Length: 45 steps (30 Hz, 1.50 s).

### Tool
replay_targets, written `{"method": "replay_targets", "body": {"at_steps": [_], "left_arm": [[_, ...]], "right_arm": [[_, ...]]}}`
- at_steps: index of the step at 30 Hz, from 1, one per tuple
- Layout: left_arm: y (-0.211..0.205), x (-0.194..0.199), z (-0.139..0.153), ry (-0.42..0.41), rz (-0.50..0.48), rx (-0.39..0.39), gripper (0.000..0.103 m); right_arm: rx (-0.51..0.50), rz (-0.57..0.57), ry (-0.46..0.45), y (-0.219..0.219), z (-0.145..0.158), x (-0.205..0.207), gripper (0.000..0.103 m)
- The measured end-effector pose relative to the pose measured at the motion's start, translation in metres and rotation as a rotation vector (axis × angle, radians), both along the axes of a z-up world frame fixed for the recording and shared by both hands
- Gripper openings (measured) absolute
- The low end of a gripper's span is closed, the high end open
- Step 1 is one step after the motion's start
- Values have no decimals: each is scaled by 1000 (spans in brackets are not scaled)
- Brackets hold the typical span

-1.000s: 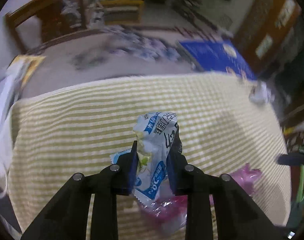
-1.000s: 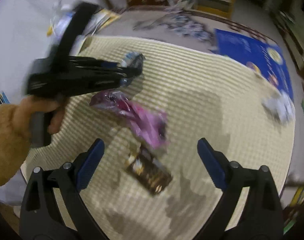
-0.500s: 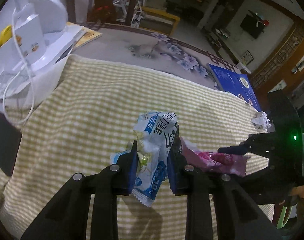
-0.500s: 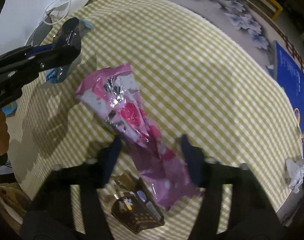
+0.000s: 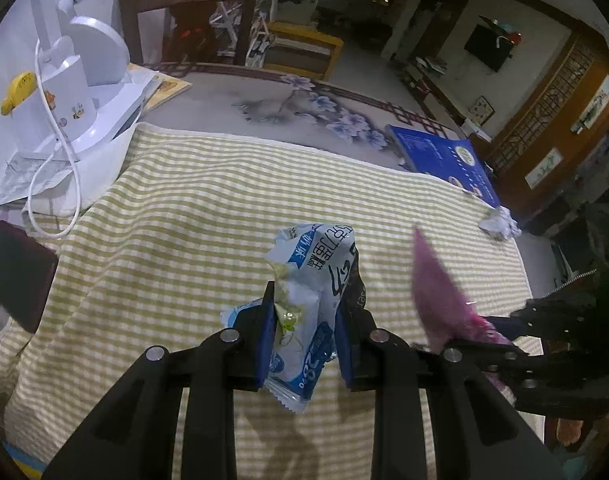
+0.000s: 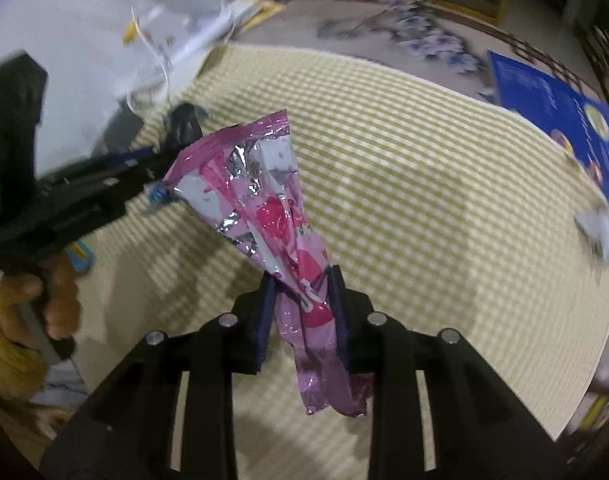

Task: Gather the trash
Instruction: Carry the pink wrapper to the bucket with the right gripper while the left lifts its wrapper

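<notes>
My left gripper [image 5: 306, 312] is shut on a blue and white snack wrapper [image 5: 312, 280], held above the yellow checked cloth [image 5: 184, 208]. My right gripper [image 6: 302, 288] is shut on a pink foil wrapper [image 6: 264, 208], which hangs clear of the cloth [image 6: 424, 184]. In the left wrist view the pink wrapper [image 5: 440, 292] shows blurred at the right, sticking up from the right gripper [image 5: 500, 332]. The left gripper [image 6: 184, 128] shows in the right wrist view at the left, held by a hand [image 6: 56, 300]. A crumpled white paper ball [image 5: 500, 222] lies at the cloth's far right edge.
A white lamp base with a cord [image 5: 80, 92] stands at the left on papers. A dark phone [image 5: 16, 276] lies at the cloth's left edge. A blue booklet [image 5: 444, 160] rests at the far right. A wooden chair [image 5: 188, 16] stands behind the table.
My right gripper went from wide open to shut on the pink wrapper and lifted it off the cloth. The brown packet under it is out of view now. My left gripper shifted leftward with its wrapper.
</notes>
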<state>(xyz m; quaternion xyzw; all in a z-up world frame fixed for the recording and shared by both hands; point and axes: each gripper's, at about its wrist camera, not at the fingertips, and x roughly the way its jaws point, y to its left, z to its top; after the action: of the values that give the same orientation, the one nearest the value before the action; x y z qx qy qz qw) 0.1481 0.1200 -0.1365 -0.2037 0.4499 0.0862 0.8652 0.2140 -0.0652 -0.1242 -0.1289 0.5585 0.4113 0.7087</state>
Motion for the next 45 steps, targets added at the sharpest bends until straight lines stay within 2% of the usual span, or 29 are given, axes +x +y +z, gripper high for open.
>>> {"method": "replay_targets", "body": {"at_steps": [6, 9, 17, 21, 26, 35, 45], "left_arm": [[-35, -17, 9, 2, -67, 0, 24], [-55, -22, 12, 5, -109, 0, 24], [-95, -33, 30, -17, -196, 39, 25], [-120, -37, 44, -48, -246, 44, 25], [-147, -46, 56, -79, -306, 60, 25], [-177, -57, 53, -61, -371, 62, 25], [-198, -52, 54, -47, -396, 82, 25]], "right_arm": [[91, -123, 11, -44, 20, -32, 27], [118, -199, 8, -60, 20, -43, 27], [169, -415, -55, -123, 40, -67, 27], [165, -526, -135, -154, 57, -80, 27], [163, -587, -191, -175, 71, -92, 27], [150, -658, -261, -202, 82, -106, 27], [149, -689, -280, -224, 82, -110, 27]]}}
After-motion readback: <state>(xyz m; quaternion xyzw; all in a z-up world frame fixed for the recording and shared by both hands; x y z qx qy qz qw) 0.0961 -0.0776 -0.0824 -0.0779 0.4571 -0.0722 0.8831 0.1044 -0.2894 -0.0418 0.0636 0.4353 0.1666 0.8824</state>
